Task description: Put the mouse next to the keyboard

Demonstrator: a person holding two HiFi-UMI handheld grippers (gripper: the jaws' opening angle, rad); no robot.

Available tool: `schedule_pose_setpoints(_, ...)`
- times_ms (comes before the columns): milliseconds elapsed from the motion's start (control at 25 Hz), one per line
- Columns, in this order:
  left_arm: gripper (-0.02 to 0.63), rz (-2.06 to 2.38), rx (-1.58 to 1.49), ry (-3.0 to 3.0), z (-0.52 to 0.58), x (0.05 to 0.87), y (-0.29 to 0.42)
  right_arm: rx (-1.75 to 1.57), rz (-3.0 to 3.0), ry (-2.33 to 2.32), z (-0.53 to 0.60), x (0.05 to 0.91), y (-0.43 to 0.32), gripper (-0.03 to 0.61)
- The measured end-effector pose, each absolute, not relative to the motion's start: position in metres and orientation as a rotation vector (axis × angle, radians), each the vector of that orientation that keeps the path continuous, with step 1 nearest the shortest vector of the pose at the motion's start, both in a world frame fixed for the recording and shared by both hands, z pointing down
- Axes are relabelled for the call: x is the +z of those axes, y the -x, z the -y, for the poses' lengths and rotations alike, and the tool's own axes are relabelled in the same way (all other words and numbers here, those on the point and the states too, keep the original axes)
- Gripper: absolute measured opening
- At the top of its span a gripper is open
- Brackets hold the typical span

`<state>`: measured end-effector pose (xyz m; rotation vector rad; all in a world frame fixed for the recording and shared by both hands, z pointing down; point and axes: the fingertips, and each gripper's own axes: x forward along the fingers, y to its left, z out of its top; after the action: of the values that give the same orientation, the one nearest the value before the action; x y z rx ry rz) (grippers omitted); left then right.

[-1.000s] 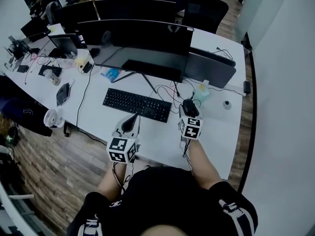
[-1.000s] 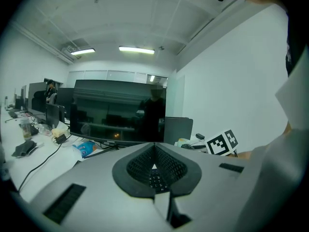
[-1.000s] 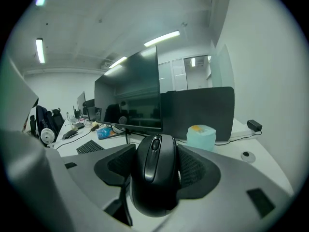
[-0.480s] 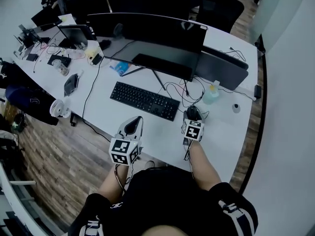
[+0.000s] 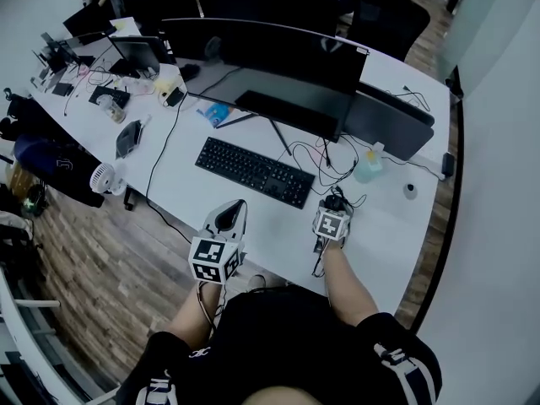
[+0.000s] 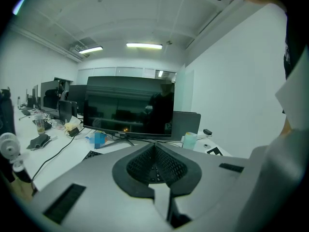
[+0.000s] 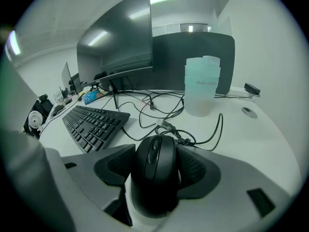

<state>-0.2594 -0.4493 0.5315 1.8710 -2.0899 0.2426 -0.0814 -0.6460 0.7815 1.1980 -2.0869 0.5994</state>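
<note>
Right gripper [image 5: 334, 208] drawn back, mouse [image 7: 155, 174] clamped lengthwise, wheel end pointing away

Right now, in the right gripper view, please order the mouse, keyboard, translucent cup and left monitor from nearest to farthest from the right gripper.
1. mouse, between the jaws.
2. keyboard, to the left.
3. translucent cup, ahead, slightly right.
4. left monitor, behind, upper left.

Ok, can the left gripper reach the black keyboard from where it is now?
Probably yes. The left gripper, jaws shut and empty, hangs just short of the black keyboard, with only bare white desk between them.
</note>
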Motion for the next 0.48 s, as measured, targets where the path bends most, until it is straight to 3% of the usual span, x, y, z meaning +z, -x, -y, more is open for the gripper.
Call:
schedule_pose_setpoints(200, 0.012, 2.109, 0.238, -1.873, 0.439, 0.524, 0.264, 0.610, 2.056, -1.229, 0.641, 0.781, 0.076, 0.293)
schedule_pose_setpoints(320, 0.012, 2.108, 0.228, -1.889, 0.436, 0.521, 0.264, 0.596, 2.115, -1.243, 0.642, 0.773, 0.079, 0.342)
schedule_pose_setpoints(480, 0.012, 2.090, 0.212, -1.930, 0.435, 0.517, 0.260, 0.572, 2.218, -1.258, 0.634, 0.741, 0.084, 0.346)
